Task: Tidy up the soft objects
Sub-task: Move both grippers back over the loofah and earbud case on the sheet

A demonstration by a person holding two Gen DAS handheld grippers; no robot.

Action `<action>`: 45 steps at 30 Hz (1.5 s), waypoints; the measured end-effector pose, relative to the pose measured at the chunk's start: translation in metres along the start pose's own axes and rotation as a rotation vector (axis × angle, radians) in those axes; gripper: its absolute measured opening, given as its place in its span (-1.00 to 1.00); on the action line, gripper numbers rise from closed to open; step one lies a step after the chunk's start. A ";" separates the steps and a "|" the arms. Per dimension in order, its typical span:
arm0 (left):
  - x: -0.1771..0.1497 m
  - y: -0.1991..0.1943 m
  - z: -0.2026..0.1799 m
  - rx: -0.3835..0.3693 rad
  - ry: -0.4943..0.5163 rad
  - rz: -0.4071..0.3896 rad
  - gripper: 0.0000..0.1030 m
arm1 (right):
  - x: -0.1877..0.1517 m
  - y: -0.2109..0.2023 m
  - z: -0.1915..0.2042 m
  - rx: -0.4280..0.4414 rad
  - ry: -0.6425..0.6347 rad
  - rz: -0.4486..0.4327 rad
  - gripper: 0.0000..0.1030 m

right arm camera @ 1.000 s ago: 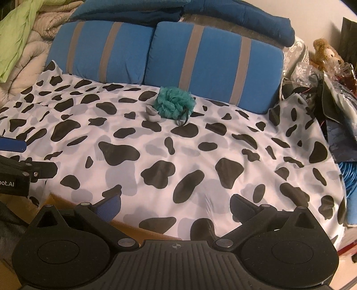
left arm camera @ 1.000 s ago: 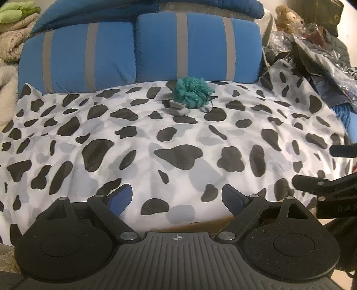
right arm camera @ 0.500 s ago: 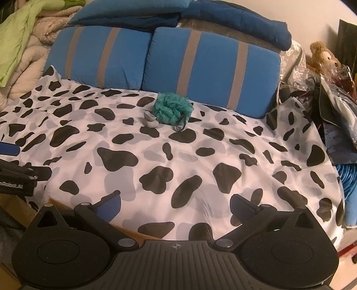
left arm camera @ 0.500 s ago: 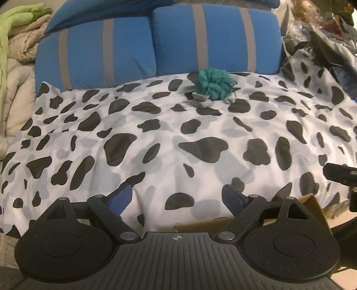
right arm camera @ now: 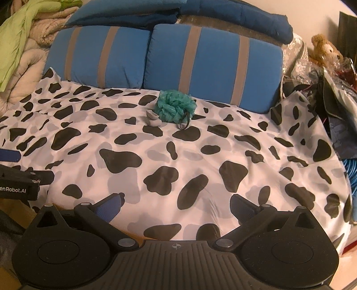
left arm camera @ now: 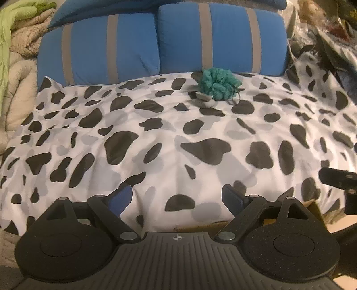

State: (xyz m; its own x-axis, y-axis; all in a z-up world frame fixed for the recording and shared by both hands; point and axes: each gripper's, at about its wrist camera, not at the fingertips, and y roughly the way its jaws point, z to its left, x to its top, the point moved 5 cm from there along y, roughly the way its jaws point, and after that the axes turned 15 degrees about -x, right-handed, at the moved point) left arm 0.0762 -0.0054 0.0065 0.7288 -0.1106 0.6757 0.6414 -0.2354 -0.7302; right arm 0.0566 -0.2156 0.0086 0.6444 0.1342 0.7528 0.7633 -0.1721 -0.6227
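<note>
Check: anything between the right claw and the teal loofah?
Nothing: only bare cow-print sheet separates the open right claw from the teal loofah, per the right wrist view.

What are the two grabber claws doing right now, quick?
Left gripper: open, holding nothing, over the cow-print sheet.
Right gripper: open, holding nothing, far from the teal bath pouf.

Mesh pouf point(left arm camera: 218, 83), matt cloth sheet point(left arm camera: 156, 133)

I see a bed under a cow-print sheet point(right arm camera: 200, 160), two blue striped cushions point(right arm camera: 212, 62) at its head, beige bedding point(left arm camera: 20, 67) heaped left, a pale wall point(right arm camera: 316, 20) behind, dim warm light
</note>
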 end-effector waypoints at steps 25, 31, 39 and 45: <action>0.051 0.043 0.013 -0.116 0.033 -0.128 0.71 | 0.045 0.056 -0.014 0.002 0.097 -0.046 1.00; 0.055 0.061 0.013 -0.120 0.064 -0.097 0.71 | 0.054 0.066 -0.013 -0.021 0.116 -0.130 1.00; 0.066 0.078 -0.007 -0.147 0.200 -0.113 0.71 | 0.062 0.082 -0.006 0.012 0.073 -0.099 1.00; 0.078 0.097 -0.003 -0.172 0.194 -0.075 0.71 | 0.067 0.095 0.000 0.001 0.017 -0.090 1.00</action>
State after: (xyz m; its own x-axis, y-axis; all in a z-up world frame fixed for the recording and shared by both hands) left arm 0.1946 -0.0399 -0.0113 0.6107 -0.2655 0.7460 0.6297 -0.4083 -0.6608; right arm 0.1721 -0.2231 0.0001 0.5723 0.1323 0.8093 0.8181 -0.1593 -0.5525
